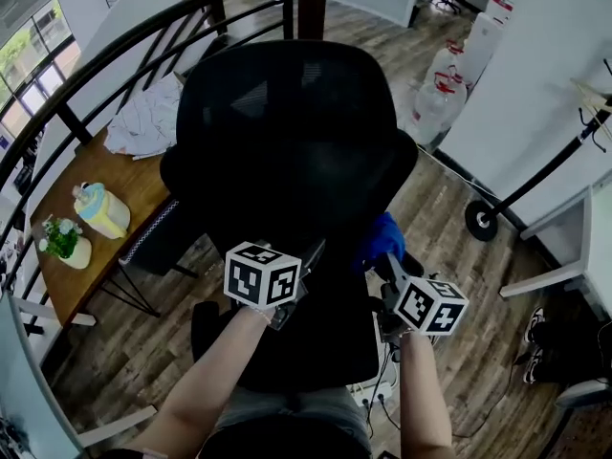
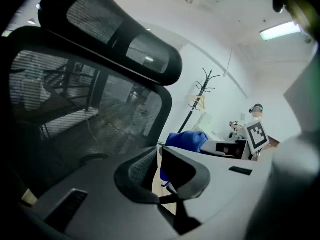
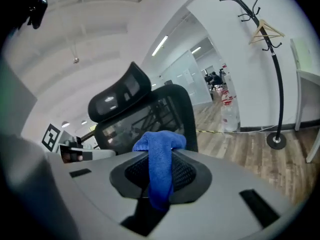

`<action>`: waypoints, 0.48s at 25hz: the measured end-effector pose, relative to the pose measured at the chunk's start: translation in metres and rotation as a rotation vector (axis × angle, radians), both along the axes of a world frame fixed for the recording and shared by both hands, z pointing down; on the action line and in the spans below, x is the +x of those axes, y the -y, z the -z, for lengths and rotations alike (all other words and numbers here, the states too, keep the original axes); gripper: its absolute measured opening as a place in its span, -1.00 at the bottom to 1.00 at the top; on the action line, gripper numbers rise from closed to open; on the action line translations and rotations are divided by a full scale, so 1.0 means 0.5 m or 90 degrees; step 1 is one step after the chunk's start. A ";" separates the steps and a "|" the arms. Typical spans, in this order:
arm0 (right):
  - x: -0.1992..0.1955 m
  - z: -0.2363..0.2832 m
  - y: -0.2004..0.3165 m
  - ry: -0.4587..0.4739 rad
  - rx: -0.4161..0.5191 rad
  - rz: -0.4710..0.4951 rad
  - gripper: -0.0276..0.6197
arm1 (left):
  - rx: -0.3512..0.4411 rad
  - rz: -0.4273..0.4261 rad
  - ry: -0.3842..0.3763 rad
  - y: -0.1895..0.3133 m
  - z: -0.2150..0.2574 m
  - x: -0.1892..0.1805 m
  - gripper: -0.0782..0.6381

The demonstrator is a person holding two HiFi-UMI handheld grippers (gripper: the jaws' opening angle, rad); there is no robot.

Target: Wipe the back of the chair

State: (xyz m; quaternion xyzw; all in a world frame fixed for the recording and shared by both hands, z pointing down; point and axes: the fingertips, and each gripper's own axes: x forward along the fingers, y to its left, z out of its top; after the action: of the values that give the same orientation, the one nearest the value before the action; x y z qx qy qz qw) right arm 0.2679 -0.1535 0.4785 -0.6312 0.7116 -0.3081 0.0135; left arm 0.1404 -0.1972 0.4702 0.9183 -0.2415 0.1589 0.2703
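Head view: black mesh chair back (image 1: 287,132) stood directly ahead, a wooden bench (image 1: 115,218) beyond its left side; left tongs (image 1: 311,256) hovered near the lower middle of the back, right tongs (image 1: 390,266) just beside its lower right edge, with the blue cloth (image 1: 381,240) bunched at their tips; whether the cloth touched the frame could not be told from here. Left gripper view: jaws stood a sliver apart with nothing between them; the chair back filled the left of the view, close but apart from the jaws, under the headrest (image 2: 115,39); the cloth and the right tongs' marker cube (image 2: 256,134) showed beyond, to the right. Right gripper view: jaws were clamped on a narrow fold of the cloth, most of it humped above the pads and a tail hanging below; the chair back stood just behind the cloth, a coat stand (image 3: 272,59) well apart at right. Risks, as judged: so thin a pinch could let the cloth drag free on the mesh; pressure at the edge might turn the chair away, since the left tongs were not bracing it; hard jaw tips, not cloth, could scrape the mesh.
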 end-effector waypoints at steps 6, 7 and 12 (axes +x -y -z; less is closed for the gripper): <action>-0.091 0.169 -0.026 0.050 0.109 0.055 -0.65 | 0.091 -0.033 -0.053 -0.036 0.141 -0.050 -0.67; -0.104 0.197 -0.033 0.048 0.128 0.063 -0.65 | 0.108 -0.033 -0.063 -0.041 0.167 -0.060 -0.67; -0.165 0.311 -0.068 0.054 0.219 0.087 -0.65 | 0.183 -0.012 -0.110 -0.069 0.275 -0.118 -0.67</action>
State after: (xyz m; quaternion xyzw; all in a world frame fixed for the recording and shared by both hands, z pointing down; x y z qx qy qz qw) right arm 0.1854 -0.1197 0.3228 -0.5564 0.7937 -0.2082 0.1306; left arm 0.0813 -0.1627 0.3327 0.9599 -0.2293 0.0457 0.1546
